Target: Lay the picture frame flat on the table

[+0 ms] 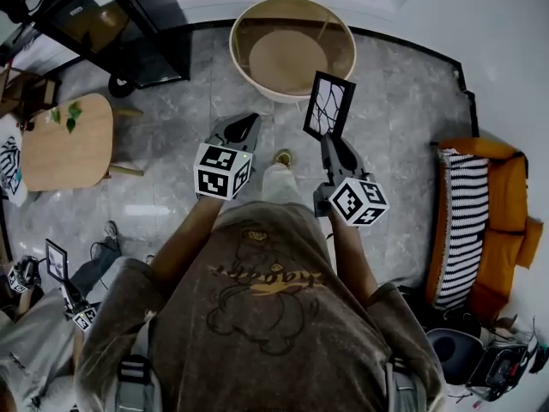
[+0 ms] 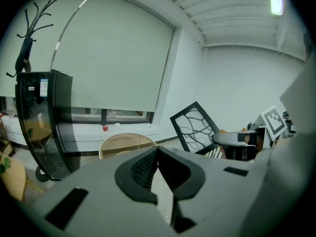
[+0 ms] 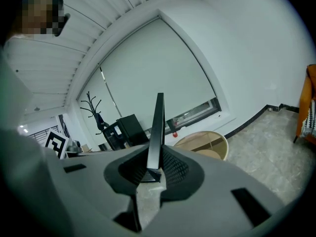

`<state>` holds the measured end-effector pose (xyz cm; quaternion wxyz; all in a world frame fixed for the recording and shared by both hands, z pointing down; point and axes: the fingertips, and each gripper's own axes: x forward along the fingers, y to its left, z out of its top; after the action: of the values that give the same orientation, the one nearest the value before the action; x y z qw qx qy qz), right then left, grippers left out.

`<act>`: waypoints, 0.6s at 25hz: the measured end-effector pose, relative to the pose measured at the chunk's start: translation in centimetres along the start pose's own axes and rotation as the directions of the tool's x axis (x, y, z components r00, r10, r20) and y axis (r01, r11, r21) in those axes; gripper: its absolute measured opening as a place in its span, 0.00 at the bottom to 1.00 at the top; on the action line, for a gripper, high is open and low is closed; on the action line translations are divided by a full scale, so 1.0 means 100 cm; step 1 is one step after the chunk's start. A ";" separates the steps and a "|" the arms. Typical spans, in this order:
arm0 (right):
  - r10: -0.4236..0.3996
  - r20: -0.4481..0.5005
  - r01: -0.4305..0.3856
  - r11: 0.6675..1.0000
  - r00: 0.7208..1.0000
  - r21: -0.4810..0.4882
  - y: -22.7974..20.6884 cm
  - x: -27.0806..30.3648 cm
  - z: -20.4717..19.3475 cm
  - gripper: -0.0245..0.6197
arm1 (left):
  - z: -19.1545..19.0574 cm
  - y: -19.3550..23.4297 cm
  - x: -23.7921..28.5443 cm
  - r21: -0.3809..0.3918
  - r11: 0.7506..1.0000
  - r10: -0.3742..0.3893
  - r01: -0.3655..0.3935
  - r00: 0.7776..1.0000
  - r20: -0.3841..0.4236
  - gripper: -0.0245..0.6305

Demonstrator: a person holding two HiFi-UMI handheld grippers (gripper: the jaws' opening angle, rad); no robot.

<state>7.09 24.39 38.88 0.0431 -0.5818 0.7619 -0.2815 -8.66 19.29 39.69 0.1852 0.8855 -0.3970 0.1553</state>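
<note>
Picture frame [image 1: 329,104] stands upright, pinched edge-on in right claw [image 1: 330,138]; left claw [image 1: 243,121] closed, empty

My left gripper [image 1: 244,122] and right gripper [image 1: 329,141] wear matt grey plastic shells, with black ribbed pads [image 3: 178,172]. The picture frame [image 1: 329,104] has a smooth, matt black rim. The floor [image 1: 403,101] is glossy grey stone, the round tabletop [image 1: 292,3] is rimmed in pale wood, and the sofa [image 1: 515,196] is orange cloth.

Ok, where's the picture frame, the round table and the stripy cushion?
picture frame [image 1: 328,103], head view, middle of its branch-patterned panel.
round table [image 1: 257,86], head view, the near part of its cream rim.
striped cushion [image 1: 463,230], head view, middle of its black-and-white cover.
</note>
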 end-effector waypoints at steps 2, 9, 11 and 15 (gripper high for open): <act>0.003 -0.002 -0.003 1.000 1.000 0.002 -0.006 0.006 0.006 0.17 | 0.005 0.000 0.007 -0.003 1.000 0.003 -0.003 1.000 -0.003 0.06; 0.022 -0.019 -0.022 1.000 1.000 0.006 -0.019 0.034 0.025 0.17 | 0.020 0.012 0.030 -0.022 0.999 0.024 -0.024 1.000 -0.015 0.06; 0.027 -0.024 -0.027 1.000 0.999 0.008 -0.024 0.041 0.030 0.17 | 0.023 0.014 0.038 -0.024 0.999 0.029 -0.029 0.999 -0.017 0.06; 0.036 -0.025 -0.035 0.999 0.999 0.009 -0.036 0.055 0.039 0.17 | 0.031 0.017 0.054 -0.022 0.999 0.035 -0.036 0.999 -0.019 0.06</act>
<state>9.93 17.36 38.76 0.0409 -0.5643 0.7713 -0.2914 -6.12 13.41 39.56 0.1957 0.8747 -0.4126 0.1624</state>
